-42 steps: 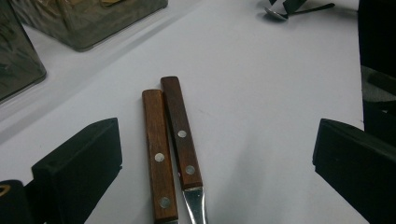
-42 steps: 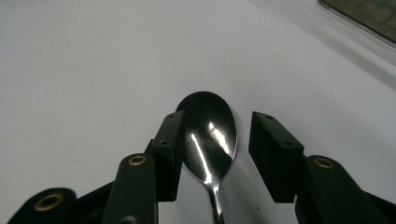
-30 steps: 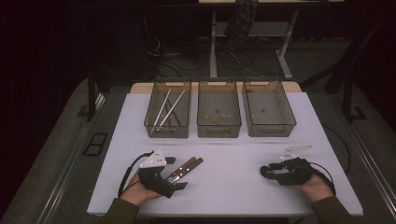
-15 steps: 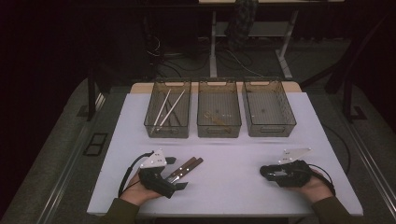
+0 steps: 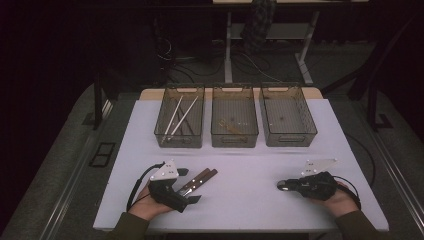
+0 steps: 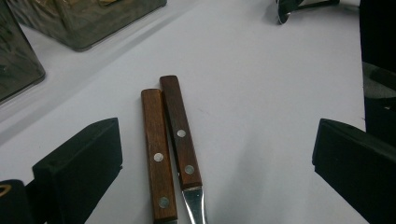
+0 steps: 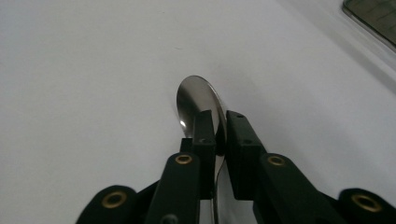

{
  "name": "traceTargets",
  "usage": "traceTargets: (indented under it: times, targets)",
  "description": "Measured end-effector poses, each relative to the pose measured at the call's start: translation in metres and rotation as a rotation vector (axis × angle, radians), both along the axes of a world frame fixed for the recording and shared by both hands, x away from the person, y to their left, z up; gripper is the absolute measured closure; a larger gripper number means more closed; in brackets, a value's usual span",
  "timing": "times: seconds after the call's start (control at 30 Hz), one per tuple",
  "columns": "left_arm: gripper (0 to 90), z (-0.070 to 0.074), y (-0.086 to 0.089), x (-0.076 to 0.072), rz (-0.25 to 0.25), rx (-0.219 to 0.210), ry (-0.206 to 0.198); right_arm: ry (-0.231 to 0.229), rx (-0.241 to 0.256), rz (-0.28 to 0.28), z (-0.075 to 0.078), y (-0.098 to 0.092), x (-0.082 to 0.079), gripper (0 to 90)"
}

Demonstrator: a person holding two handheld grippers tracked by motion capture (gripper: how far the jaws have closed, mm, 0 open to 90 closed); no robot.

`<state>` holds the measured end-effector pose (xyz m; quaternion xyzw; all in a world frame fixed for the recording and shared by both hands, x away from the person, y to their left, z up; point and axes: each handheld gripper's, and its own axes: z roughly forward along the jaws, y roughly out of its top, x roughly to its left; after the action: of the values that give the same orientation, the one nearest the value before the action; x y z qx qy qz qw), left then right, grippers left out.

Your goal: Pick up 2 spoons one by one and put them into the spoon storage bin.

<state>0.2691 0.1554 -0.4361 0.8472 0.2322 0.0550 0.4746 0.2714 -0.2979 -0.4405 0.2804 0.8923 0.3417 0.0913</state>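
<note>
Left gripper (image 6: 210,158): jaws wide apart, two wooden-handled knives (image 6: 170,149) lying between them. Right gripper (image 7: 219,140): jaws clamped on a spoon (image 7: 198,100).

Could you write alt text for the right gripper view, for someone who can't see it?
Two black jaws of the right gripper rise from the bottom edge, closed on a shiny metal spoon whose rounded bowl sticks out beyond them. Below lies a plain white table, and the corner of a grey bin shows at the top right.
</note>
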Motion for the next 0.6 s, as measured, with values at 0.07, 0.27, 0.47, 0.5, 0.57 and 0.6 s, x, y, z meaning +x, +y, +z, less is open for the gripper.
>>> traceTargets:
  times: [0.07, 0.27, 0.47, 0.5, 0.57, 0.6]
  targets:
    - [0.2, 0.0, 0.0, 0.0, 0.0, -0.001, 0.0, 0.006, 0.013, 0.01, 0.0008, -0.0008, -0.0005, 85.5]
    - [0.2, 0.0004, 0.0001, -0.0002, -0.001, 0.0, -0.003, 0.017, 0.028, 0.028, 0.0015, -0.0028, -0.0016, 87.9]
    - [0.2, 0.0005, 0.0005, 0.0, -0.002, 0.0, -0.004, 0.032, 0.049, 0.03, 0.002, -0.0048, 0.0005, 88.5]
    - [0.2, 0.0004, 0.0005, 0.0001, -0.001, -0.001, -0.004, 0.03, 0.048, 0.024, 0.0026, -0.0044, 0.0006, 88.4]
    - [0.2, 0.0003, 0.0003, 0.0, -0.001, -0.001, -0.002, 0.021, 0.059, 0.018, 0.0047, -0.0045, 0.0017, 88.4]
    - [0.2, 0.0002, 0.0002, 0.0, -0.001, -0.002, -0.001, 0.015, 0.061, 0.013, 0.006, -0.0043, 0.0021, 88.5]
